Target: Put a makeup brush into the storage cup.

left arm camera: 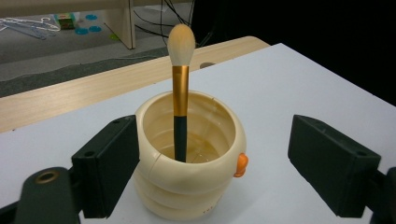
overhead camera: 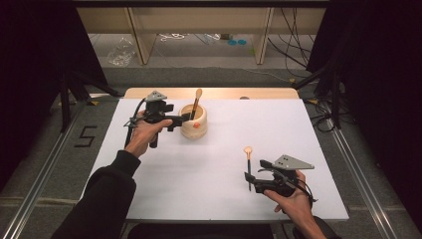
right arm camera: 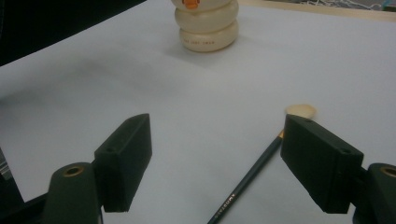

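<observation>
Left claw (left arm camera: 205, 172) is wide open right at the cream pot (left arm camera: 189, 158), one jaw touching or nearly touching its side, gripping nothing. One makeup brush (left arm camera: 180, 93) already stands inside, bristles up. Right claw (right arm camera: 215, 163) is open too, low over the second brush (right arm camera: 254, 175) lying flat on the white table (overhead camera: 298, 129), handle between the jaws. I'd straddle the dark handle squarely, close near the middle so it doesn't swivel, then lift and tip it upright before heading to the pot.
</observation>
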